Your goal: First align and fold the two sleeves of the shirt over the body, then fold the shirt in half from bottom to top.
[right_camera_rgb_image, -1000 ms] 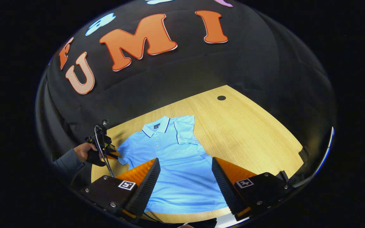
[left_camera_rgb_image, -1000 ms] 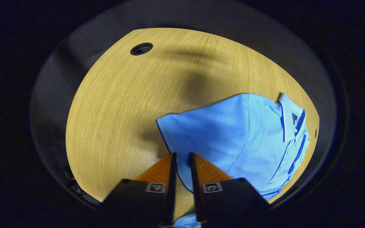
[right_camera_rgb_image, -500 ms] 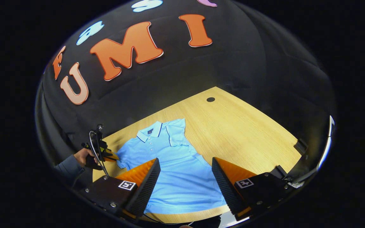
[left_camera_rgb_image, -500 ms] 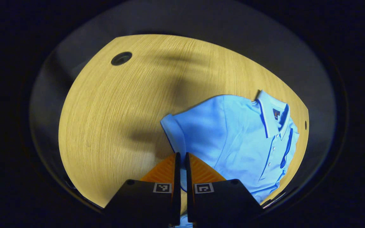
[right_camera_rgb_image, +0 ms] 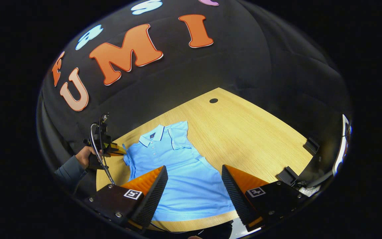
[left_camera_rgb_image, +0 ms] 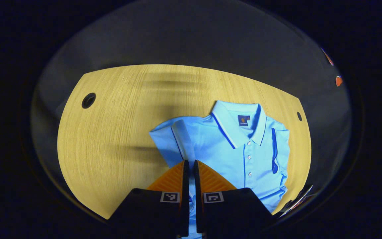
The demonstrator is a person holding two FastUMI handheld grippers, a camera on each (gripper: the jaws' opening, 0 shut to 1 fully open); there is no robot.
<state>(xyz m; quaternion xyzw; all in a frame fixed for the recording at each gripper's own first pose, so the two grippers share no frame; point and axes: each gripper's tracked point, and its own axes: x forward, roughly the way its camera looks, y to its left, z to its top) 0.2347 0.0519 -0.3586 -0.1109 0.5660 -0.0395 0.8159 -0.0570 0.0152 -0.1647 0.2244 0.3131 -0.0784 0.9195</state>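
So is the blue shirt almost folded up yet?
Not yet, about halfway. One sleeve already lies folded over the shirt body. The left gripper is pinching the other sleeve and carrying it inward across the chest. The right gripper hovers open above the bottom hem. The bottom-to-top fold hasn't begun: the hem lies flat by the table edge.

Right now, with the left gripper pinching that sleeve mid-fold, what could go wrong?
1. The left gripper holds only the sleeve edge; the thin fabric may slip out before it lies on the shirt.
2. The sleeve is already creased and partly rolled, so it could land bunched, not aligned with the other folded sleeve.
3. The right gripper hovers open, pinning nothing, so pulling may drag the shirt across the table.
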